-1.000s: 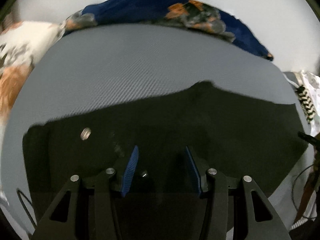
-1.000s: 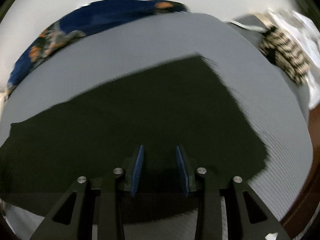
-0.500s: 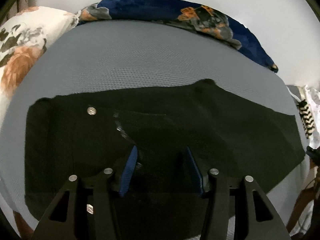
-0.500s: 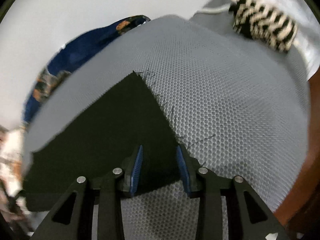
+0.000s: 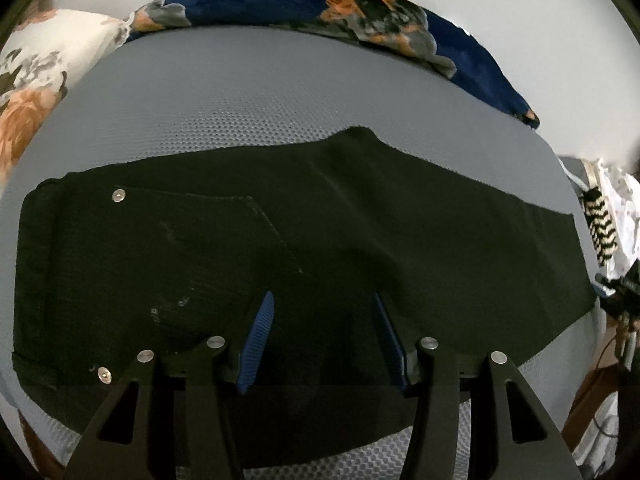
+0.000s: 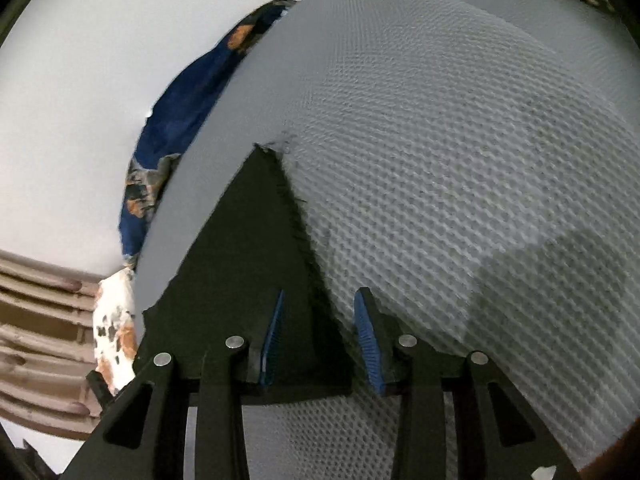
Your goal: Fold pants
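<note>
My right claw (image 6: 320,332) is spread, its two blue pads standing apart with nothing pinched between them. The frayed hem edge of the black pants (image 6: 248,264) runs right through that gap: the left pad sits over dark cloth, the right pad over the bare grey mesh mattress (image 6: 460,168). Whether the tips touch the fabric I cannot tell. My left claw (image 5: 324,336) is spread too, hovering over the middle of the pants (image 5: 360,220) with only cloth beneath it and nothing gripped.

The pants lie flat across the mattress, waistband to my left with its metal rivet (image 5: 119,196), the leg end reaching away to my right, seemingly already laid leg over leg.

To do this step well, I judge I should bring the right pads down so both layers of the hem go in together, biting a little inside the frayed edge, not on the loose threads, which would slip. The left claw would best take hold near the same end, or pin the middle as a crease line, before I carry the hem toward the waistband. I should lift low and level so the layers do not slide apart.

Beyond the pants, a navy floral blanket (image 5: 360,8) lines the far edge, a pale floral pillow (image 5: 36,80) sits at the left, and a black-and-white striped cloth (image 5: 602,224) lies off the right end.
</note>
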Tool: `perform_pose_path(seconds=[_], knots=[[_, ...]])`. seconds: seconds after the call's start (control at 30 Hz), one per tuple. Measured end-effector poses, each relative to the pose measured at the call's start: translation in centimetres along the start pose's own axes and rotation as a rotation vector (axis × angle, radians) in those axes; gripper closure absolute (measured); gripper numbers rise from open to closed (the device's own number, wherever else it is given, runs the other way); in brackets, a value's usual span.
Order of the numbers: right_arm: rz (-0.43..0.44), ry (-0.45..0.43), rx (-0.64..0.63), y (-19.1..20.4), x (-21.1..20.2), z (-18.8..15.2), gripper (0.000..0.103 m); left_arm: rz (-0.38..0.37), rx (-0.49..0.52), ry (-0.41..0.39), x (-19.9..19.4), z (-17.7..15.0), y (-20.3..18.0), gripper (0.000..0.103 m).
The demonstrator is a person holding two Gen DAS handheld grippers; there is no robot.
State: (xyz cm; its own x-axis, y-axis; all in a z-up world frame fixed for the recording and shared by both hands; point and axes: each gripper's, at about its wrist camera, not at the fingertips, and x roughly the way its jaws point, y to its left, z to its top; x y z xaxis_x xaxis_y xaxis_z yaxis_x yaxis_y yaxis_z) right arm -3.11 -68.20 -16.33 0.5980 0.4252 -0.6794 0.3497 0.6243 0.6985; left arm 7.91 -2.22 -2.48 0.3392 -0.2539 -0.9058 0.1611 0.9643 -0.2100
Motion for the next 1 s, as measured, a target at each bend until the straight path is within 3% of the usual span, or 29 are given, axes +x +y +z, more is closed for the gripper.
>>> perform_pose_path(seconds=[0.3,0.37,0.43,0.57,0.8,1.0], knots=[[0.125,0.033,-0.050,2.0,3.4,0.6,0.069,0.007,0.013,0.026,0.7,-0.4,-1.0,0.051],[0.110,0.019,-0.050,2.5,3.8,0.6,0.073,0.005,0.010,0.028,0.8,-0.4,-1.0,0.051],[0.065,0.010,-0.053,3.0,4.2,0.3,0.090,0.001,0.010,0.025,0.9,-0.4,-1.0,0.051],[0.058,-0.021,-0.018,4.1,3.4,0.0,0.094,-0.009,0.017,0.017,0.7,-0.4,-0.8,0.051],[0.080,-0.058,-0.107,11.1,2.0,-1.0,0.095,-0.041,0.006,-0.007,0.0,-0.1,-0.1,0.051],[0.127,-0.025,-0.191,19.5,3.9,-2.3,0.095,-0.076,0.003,-0.059,-1.9,0.2,0.7,0.051]])
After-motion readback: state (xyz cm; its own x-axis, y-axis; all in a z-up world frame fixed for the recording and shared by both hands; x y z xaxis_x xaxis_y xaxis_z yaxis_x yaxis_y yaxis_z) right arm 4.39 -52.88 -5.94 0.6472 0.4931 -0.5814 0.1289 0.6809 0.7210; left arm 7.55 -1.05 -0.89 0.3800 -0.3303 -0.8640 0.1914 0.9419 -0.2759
